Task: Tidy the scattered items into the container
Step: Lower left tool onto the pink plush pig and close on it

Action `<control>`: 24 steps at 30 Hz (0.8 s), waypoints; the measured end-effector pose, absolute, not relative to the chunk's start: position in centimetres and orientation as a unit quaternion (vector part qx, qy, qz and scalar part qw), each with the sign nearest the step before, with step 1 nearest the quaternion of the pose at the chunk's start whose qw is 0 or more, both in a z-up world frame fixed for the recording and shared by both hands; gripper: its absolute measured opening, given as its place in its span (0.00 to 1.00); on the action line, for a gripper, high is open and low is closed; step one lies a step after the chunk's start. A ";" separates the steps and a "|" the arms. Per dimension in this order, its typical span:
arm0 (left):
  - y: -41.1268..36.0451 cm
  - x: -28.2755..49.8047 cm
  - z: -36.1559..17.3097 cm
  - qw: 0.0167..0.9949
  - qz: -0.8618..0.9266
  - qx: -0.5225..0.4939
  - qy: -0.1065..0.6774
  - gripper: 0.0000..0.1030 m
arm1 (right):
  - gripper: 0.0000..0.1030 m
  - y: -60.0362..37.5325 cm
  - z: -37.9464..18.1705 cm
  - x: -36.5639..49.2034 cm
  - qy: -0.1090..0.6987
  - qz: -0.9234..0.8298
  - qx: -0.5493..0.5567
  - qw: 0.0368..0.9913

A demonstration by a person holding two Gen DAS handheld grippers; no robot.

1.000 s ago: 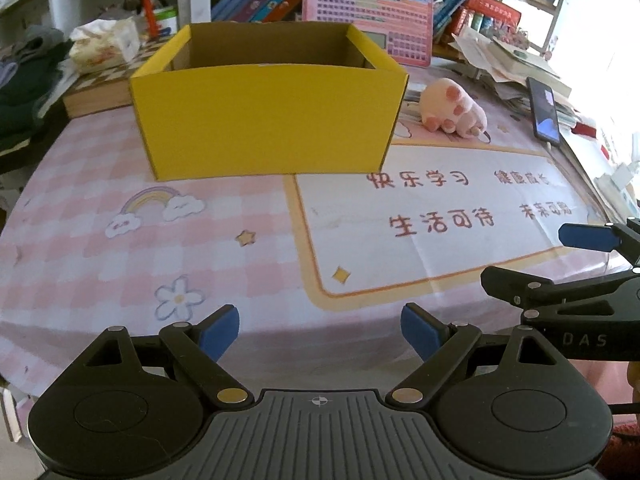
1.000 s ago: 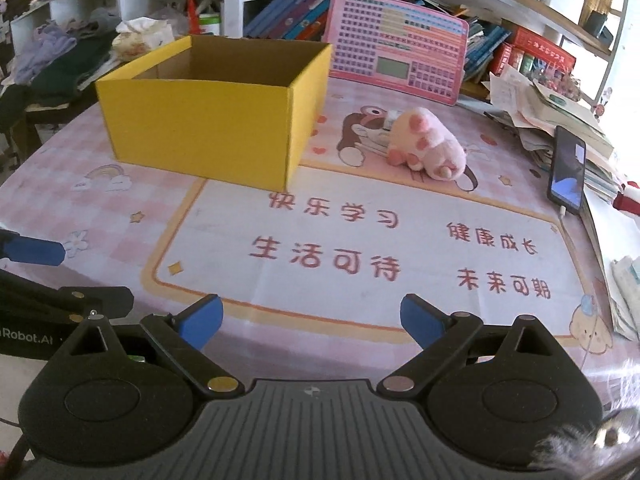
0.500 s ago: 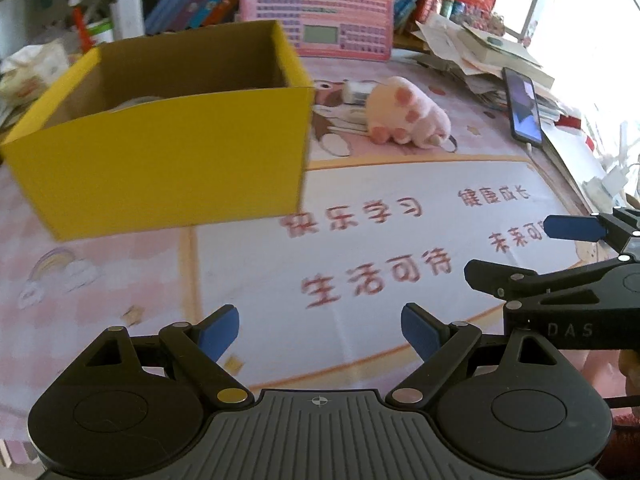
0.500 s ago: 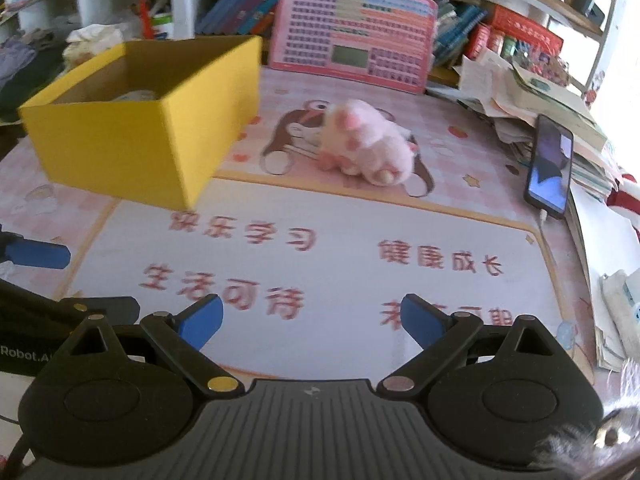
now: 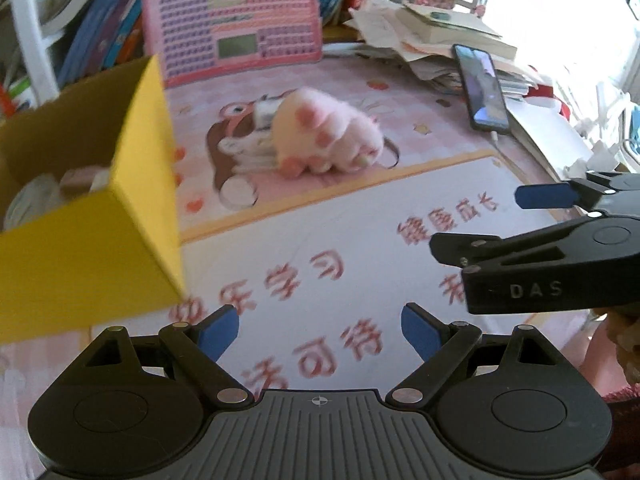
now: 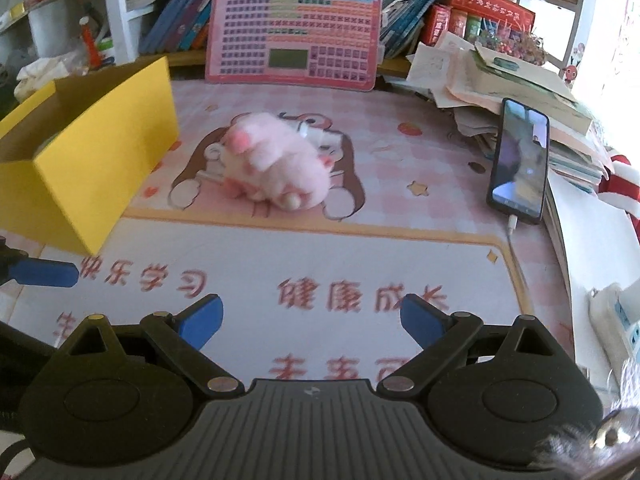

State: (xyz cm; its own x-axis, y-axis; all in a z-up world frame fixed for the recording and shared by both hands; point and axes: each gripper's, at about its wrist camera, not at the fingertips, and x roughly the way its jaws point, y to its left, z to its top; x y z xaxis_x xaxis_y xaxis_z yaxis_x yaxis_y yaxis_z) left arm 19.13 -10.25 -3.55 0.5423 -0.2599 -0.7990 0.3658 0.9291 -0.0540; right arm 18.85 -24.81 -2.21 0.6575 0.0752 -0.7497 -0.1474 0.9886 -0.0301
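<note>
A pink plush paw [image 5: 326,136] [image 6: 276,164] lies on the pink desk mat [image 5: 320,240] [image 6: 320,248], over a small white item that peeks out behind it. The yellow cardboard box [image 5: 92,208] [image 6: 84,152] stands at the left with pale things inside. My left gripper [image 5: 320,330] is open and empty, well short of the paw. My right gripper [image 6: 312,320] is open and empty too, nearer the front edge. From the left wrist view the right gripper [image 5: 536,216] shows side-on at the right.
A pink keyboard toy [image 6: 294,36] leans against shelved books at the back. A phone [image 6: 520,160] on a cable lies right of the paw beside stacked papers [image 6: 500,84]. A white power strip [image 6: 616,312] sits at the right edge.
Both grippers have slid to the right across the table. The yellow box has shifted to the left of both views and the plush paw now lies near the middle. Jaws unchanged.
</note>
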 end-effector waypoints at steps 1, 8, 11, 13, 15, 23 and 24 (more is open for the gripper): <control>-10.7 19.4 -3.4 0.877 -0.179 0.062 0.442 0.88 | 0.93 -25.2 -2.1 19.2 0.406 0.060 -0.040 0.911; -12.8 21.8 -3.4 0.880 -0.165 0.062 0.441 0.88 | 0.93 -27.3 -1.8 21.6 0.388 0.056 -0.015 0.920; -13.6 23.2 -3.1 0.886 -0.161 0.069 0.430 0.88 | 0.93 -27.9 -1.7 22.6 0.381 0.057 -0.007 0.923; -14.2 24.2 -2.9 0.890 -0.156 0.070 0.422 0.88 | 0.93 -28.4 -1.6 23.3 0.376 0.057 -0.001 0.925; -14.6 25.3 -2.8 0.896 -0.150 0.071 0.412 0.88 | 0.93 -28.9 -1.6 23.9 0.372 0.057 0.004 0.926; -16.9 29.5 -3.9 0.906 -0.136 0.098 0.388 0.88 | 0.93 -30.9 -1.6 26.0 0.358 0.042 0.034 0.932; -17.2 29.9 -4.1 0.907 -0.136 0.103 0.384 0.88 | 0.93 -31.1 -1.6 26.1 0.357 0.039 0.037 0.933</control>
State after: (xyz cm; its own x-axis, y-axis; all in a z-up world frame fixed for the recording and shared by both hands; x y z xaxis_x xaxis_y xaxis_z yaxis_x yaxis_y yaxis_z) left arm 29.93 -17.15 -4.14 0.6674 -0.1679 -0.7256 0.3260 0.9418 0.0820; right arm 26.10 -31.06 -1.57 0.7425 0.0986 -0.6625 -0.0460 0.9943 0.0965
